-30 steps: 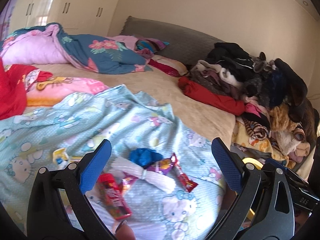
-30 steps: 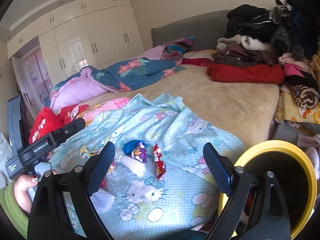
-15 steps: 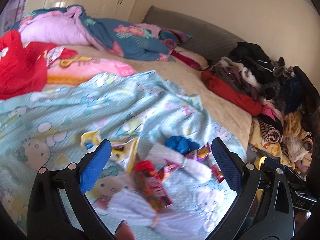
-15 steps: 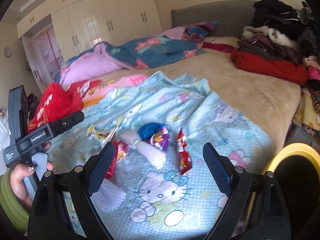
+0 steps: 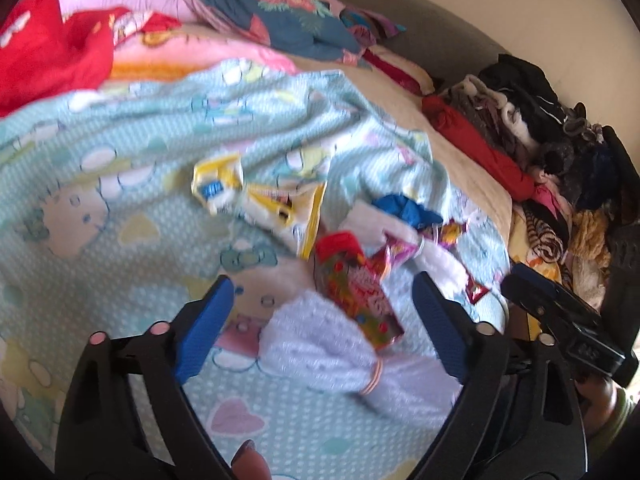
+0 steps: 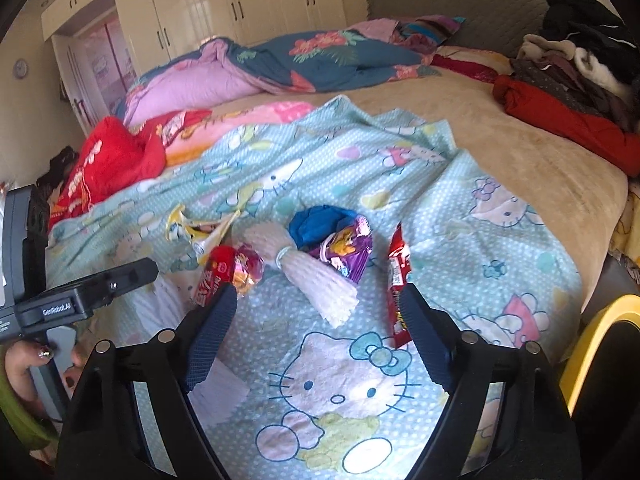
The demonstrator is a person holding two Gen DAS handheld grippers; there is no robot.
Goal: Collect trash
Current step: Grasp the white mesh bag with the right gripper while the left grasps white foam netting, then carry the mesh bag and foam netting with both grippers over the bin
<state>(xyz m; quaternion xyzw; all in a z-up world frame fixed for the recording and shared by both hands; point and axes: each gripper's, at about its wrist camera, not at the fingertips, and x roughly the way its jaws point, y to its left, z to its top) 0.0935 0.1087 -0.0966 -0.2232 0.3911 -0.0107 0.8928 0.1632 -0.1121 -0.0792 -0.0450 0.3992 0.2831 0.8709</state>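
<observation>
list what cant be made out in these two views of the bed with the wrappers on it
- Yellow bin: right wrist view, cut off by the picture's edge and the right claw; contents unseen.
- Red wrapper: left wrist view, print lost to motion blur.
- Long red wrapper: right wrist view, lower end behind a claw finger.
- Clothes pile: left wrist view, single garments indistinct.
</observation>
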